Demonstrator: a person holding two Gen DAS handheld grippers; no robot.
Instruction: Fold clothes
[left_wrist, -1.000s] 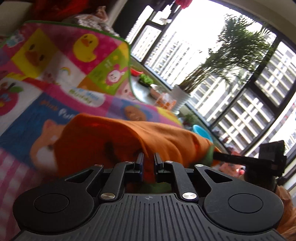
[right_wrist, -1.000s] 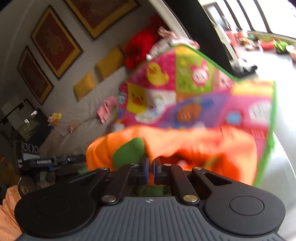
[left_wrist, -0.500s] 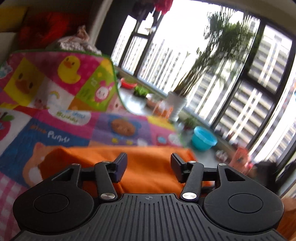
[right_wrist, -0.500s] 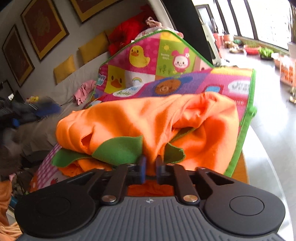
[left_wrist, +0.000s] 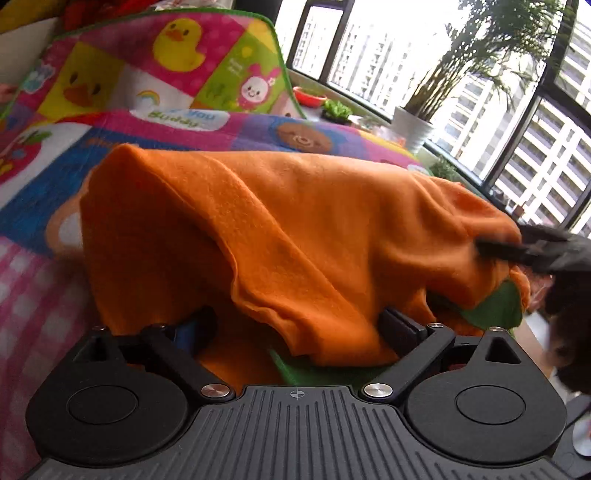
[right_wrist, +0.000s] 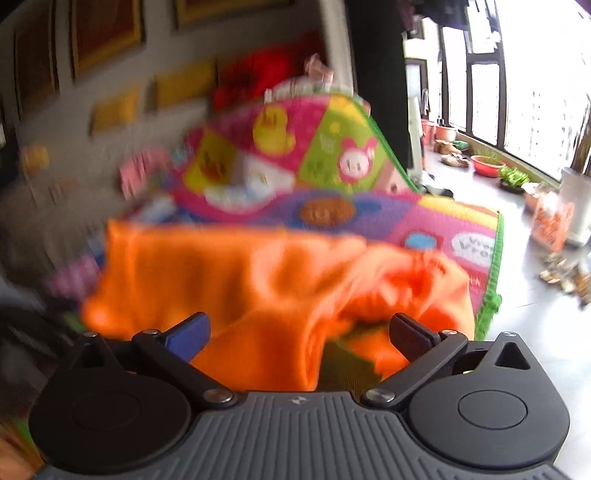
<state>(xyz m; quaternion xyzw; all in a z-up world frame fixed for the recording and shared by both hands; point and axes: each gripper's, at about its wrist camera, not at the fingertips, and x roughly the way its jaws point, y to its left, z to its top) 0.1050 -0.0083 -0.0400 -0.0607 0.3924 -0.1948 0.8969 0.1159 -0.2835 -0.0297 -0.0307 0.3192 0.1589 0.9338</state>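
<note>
An orange fleece garment with green trim lies bunched on a colourful cartoon play mat. My left gripper is open at the garment's near edge. A fold of the cloth hangs loosely between its spread fingers, not pinched. At the garment's right end the right gripper shows as a dark blur. In the right wrist view the right gripper is open too, with the blurred orange garment and a dark green patch just in front of its fingers.
The play mat has a green-edged far end folded up. Beyond it lie grey floor, a red basin, a white plant pot and tall windows. A wall with framed pictures and yellow cushions is at the left.
The left gripper opened half a second ago and now stands wider. The right gripper has just opened and let go of the orange garment, which has settled onto the mat.
</note>
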